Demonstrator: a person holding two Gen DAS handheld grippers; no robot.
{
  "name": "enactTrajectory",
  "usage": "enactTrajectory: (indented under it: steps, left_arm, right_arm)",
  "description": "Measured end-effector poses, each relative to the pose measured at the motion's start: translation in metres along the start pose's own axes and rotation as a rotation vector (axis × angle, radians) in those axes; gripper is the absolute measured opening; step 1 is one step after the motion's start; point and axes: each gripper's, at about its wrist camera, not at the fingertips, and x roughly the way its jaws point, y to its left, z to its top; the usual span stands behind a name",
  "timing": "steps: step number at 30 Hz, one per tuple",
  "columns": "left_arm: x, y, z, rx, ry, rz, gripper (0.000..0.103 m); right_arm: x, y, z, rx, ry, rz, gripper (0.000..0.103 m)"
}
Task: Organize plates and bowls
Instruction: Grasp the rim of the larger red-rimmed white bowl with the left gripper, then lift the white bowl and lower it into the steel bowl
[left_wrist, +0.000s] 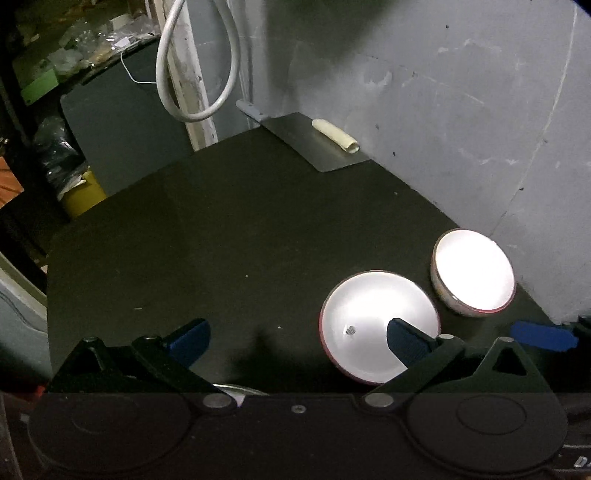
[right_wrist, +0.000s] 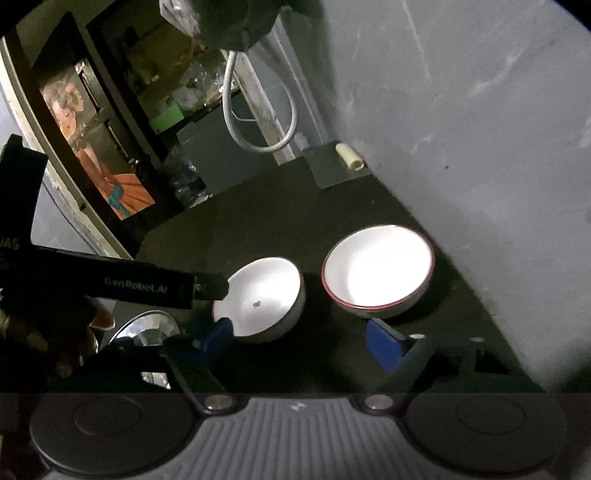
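A: Table (left_wrist: 229, 236) is dark, set in a corner against a grey wall (left_wrist: 443, 92). Two white bowls with red rims on it, side by side near the wall.

B: Which is which?

A: Near bowl (left_wrist: 373, 321) sits just beside the far bowl (left_wrist: 476, 271); a narrow strip of table shows between them, so apart, not touching. Near bowl has a small dark speck inside. Both upright, both lit hard (interiors blown out white).

B: Left gripper (left_wrist: 295, 338)?

A: Jaws wide, nothing between them but bare table. Its right finger (left_wrist: 404, 341) overlaps the near bowl's rim in the left wrist view; I cannot tell whether it touches. From the right wrist view the same gripper (right_wrist: 207, 286) reaches in from the left, its tip over that bowl's (right_wrist: 264, 295) left edge.

B: Right gripper (right_wrist: 301, 338)?

A: Jaws fairly wide, holding nothing. Left finger (right_wrist: 218, 334) is low beside the near bowl, right finger (right_wrist: 382, 343) just below the far bowl (right_wrist: 376, 267). No pad visibly presses on either.

B: Anything else?

A: A shiny metal dish (right_wrist: 147, 326) at the lower left, partly hidden behind the gripper. At the far corner, a flat grey sheet (left_wrist: 314, 142) with a pale tube (left_wrist: 336, 134) lying on it. A white cable loop (left_wrist: 195, 74) hangs beyond the table.
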Motion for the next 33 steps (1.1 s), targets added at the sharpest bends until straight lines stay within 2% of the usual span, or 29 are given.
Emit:
enactTrajectory:
  steps: [5,6,10,12,16,18,23,27,33]
  left_arm:
    - [0.014,0.006,-0.002,-0.029,0.054,-0.003,0.084]
    - [0.017,0.007,-0.003,-0.038,0.061,-0.012,0.079]
    - [0.021,0.01,-0.004,-0.067,0.07,-0.048,0.069]
    - [0.023,0.011,-0.004,-0.078,0.078,-0.065,0.056]
    - [0.026,0.013,-0.002,-0.101,0.105,-0.094,0.043]
    - [0.029,0.014,-0.002,-0.116,0.117,-0.101,0.033]
    - [0.036,0.016,-0.002,-0.142,0.124,-0.146,0.015]
    - [0.034,0.011,-0.006,-0.111,0.109,-0.145,0.011]
    - [-0.001,0.019,-0.013,-0.106,0.016,-0.203,0.011]
  right_arm:
    - [0.019,-0.001,0.004,0.036,0.021,0.015,0.067]
    - [0.022,-0.002,0.004,0.044,0.024,0.019,0.061]
    - [0.033,-0.002,0.005,0.072,0.031,0.038,0.05]
    - [0.04,-0.001,0.006,0.079,0.038,0.047,0.047]
    - [0.047,0.003,0.006,0.082,0.048,0.059,0.041]
    - [0.052,0.005,0.006,0.079,0.054,0.059,0.039]
    - [0.055,0.004,0.004,0.088,0.053,0.045,0.031]
    - [0.054,0.007,0.003,0.064,0.06,0.047,0.03]
    - [0.026,0.022,-0.005,0.047,0.018,0.04,0.03]
